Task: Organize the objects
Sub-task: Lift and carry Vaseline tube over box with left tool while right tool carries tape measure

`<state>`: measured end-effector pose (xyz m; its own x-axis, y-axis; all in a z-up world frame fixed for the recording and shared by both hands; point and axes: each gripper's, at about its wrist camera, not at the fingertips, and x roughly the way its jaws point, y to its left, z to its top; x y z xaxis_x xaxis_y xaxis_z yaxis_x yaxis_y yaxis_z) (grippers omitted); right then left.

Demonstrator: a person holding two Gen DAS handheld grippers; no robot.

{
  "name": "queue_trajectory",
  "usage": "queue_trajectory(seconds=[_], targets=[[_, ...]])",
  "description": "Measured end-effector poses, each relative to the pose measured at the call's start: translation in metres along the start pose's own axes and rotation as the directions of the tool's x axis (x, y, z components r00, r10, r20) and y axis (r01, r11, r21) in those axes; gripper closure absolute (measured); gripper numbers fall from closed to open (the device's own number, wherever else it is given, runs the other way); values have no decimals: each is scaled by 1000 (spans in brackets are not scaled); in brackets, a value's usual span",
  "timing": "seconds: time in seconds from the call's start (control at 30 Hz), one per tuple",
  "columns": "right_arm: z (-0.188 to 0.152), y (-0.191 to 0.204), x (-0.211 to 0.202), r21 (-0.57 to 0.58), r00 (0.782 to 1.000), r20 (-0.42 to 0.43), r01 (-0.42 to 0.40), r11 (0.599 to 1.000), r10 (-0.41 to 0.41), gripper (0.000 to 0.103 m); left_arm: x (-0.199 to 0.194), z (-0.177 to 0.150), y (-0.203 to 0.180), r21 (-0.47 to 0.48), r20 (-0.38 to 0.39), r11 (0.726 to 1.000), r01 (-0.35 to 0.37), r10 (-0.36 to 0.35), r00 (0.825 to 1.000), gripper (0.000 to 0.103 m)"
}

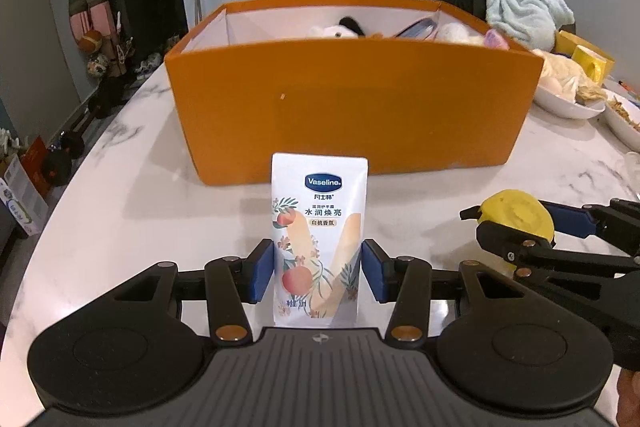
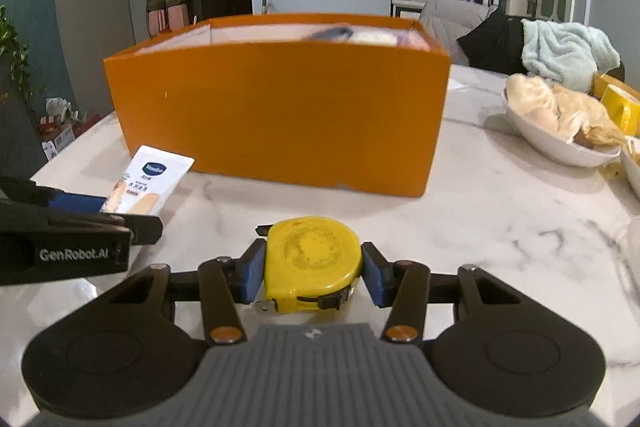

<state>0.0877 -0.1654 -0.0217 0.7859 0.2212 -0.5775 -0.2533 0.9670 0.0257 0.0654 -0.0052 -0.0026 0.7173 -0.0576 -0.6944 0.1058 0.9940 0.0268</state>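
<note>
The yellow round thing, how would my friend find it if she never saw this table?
Look for the big orange box on the white marble table. In front of it, the right gripper clamps a tape measure. It is the only bright yellow, rounded, hard case there; the tube in the left gripper is flat, white and printed with peaches.

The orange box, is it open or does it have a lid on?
Open: the orange box has no lid, and a plush toy shows above its rim.
</note>
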Motion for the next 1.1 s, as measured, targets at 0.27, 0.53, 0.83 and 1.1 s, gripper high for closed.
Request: queue_trajectory(seconds=[0.27, 0.53, 0.83, 1.1], targets=[[13, 0, -21, -29, 999, 48, 16, 999, -14, 51, -12, 11, -3, 3, 32, 1000, 5, -5, 999, 48], [28, -1, -39, -35, 996, 90, 16, 999, -13, 51, -28, 26, 2, -2, 71, 1000, 12, -12, 997, 48], [56, 7, -63, -75, 987, 159, 8, 997, 4, 51, -48, 55, 6, 15, 148, 1000, 24, -26, 989, 48], [106, 6, -64, -110, 977, 212, 4, 994, 19, 51, -43, 105, 15, 20, 199, 1000, 1, -5, 980, 48]])
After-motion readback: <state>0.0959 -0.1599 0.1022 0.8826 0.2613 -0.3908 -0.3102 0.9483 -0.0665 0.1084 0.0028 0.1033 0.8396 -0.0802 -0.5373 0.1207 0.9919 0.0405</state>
